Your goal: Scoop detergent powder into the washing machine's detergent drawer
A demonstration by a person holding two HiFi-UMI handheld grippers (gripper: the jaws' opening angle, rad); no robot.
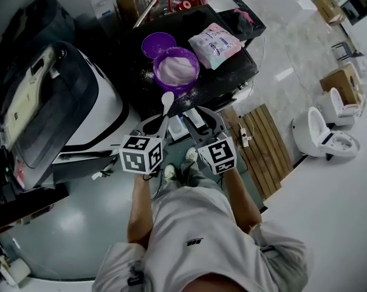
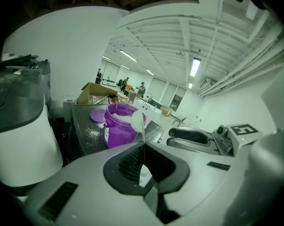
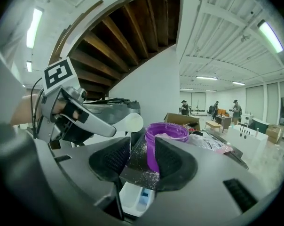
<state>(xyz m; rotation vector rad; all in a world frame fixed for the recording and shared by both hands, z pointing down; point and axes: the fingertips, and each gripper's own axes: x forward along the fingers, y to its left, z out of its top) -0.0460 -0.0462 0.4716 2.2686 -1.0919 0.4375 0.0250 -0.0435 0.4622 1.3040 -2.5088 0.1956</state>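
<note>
Head view gives us the washing machine (image 1: 62, 102) at left, just beside the dark tabletop (image 1: 232, 78), which is dusted with spilled powder. On it stand an open purple detergent tub (image 1: 176, 67) holding white powder, a pink bag (image 1: 216, 44) and a purple lid (image 1: 158, 43). The detergent drawer (image 3: 132, 199) shows below both claws. Our left claw (image 2: 143, 163) is clamped on a white scoop (image 2: 138, 121), its bowl raised just short of the tub. Our right claw (image 3: 141, 161) stands apart, empty.

White scoop (image 1: 167, 101) near open purple powder tub (image 2: 114, 131); open detergent drawer (image 3: 132, 197) below.
</note>
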